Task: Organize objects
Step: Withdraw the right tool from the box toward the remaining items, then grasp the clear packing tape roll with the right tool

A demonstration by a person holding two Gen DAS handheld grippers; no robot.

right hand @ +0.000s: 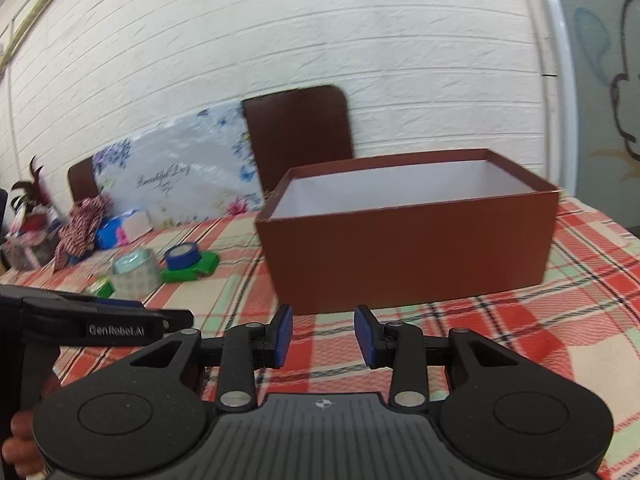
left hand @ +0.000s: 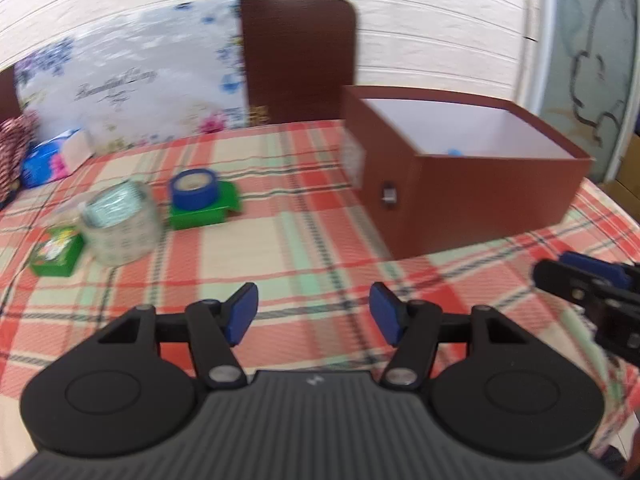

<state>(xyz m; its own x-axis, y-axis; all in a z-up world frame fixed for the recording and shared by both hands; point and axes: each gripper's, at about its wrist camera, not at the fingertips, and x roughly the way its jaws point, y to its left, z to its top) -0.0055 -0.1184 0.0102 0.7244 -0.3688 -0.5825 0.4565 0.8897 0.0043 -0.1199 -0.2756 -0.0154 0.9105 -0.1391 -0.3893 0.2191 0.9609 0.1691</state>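
Note:
An open brown box with a white inside stands on the plaid tablecloth; it also shows in the right wrist view. A small blue thing peeks inside it. A blue tape roll sits on a green block. A clear tape roll and a small green box lie to their left. These show small in the right wrist view: blue tape roll, clear tape roll. My left gripper is open and empty, low over the cloth. My right gripper is open and empty before the box.
A brown lid and a floral bag lean on the white brick wall. A tissue pack and striped cloth lie at far left. The right gripper's body shows at the left wrist view's right edge.

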